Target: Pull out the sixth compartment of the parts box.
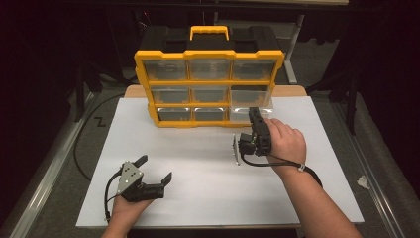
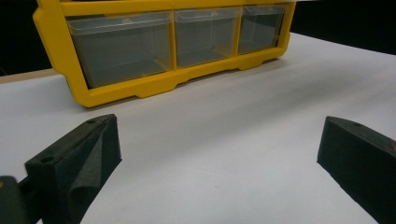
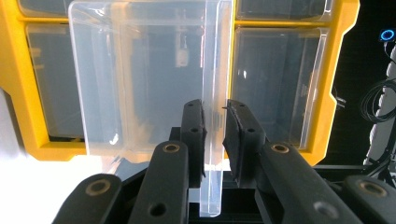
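A yellow organizer [image 1: 208, 82] with clear drawers stands at the back of the white table [image 1: 208, 188]. Its bottom-right clear drawer [image 1: 241, 113] sticks out toward me. My right gripper [image 1: 254, 115] is shut on that drawer; in the right gripper view the jaws of this gripper [image 3: 215, 130] pinch a thin clear wall of the drawer [image 3: 140, 84] in front of the yellow frame [image 3: 14, 93]. My left gripper [image 1: 154, 168] rests low near the table's front left, jaws wide open and holding nothing. Its own view has the left gripper [image 2: 219, 154] facing the organizer's bottom row [image 2: 140, 88].
The organizer has a black top with a yellow handle [image 1: 209, 31]. White tabletop lies between the two hands. Dark floor, cables and stand legs surround the table on the left and right.
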The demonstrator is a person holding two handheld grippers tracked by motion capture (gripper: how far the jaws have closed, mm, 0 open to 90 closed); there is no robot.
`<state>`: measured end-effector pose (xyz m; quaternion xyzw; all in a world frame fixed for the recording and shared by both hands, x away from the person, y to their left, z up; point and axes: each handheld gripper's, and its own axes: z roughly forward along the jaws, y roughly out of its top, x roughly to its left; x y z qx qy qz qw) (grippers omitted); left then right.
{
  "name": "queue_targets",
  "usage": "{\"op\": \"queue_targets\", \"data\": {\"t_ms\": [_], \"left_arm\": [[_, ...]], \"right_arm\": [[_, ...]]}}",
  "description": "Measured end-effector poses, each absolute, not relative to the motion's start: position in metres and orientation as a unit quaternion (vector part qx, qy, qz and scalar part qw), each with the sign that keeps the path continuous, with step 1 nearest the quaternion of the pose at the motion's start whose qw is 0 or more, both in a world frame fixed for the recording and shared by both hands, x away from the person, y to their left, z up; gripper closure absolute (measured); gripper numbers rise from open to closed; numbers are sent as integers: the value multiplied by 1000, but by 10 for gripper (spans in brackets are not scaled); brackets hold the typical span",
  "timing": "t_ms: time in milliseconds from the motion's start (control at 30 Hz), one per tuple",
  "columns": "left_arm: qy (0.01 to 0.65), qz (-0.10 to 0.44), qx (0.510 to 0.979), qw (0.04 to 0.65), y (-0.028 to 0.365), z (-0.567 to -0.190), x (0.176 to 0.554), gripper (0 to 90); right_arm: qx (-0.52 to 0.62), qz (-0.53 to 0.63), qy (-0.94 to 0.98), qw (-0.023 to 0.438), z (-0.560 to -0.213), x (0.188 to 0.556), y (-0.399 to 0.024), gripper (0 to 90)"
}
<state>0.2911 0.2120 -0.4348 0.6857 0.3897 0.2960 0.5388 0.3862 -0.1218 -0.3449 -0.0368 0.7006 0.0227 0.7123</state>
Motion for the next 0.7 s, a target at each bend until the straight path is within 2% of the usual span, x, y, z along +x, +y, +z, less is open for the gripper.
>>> {"op": "queue_targets", "data": {"t_ms": [567,700], "left_arm": [[389,295,688,537,212,-435,291,3],[388,295,688,537,212,-435,291,3]], "right_arm": [[-37,22,697,715,-345,388,-120,797],[-36,22,708,705,-345,388,-120,699]]}}
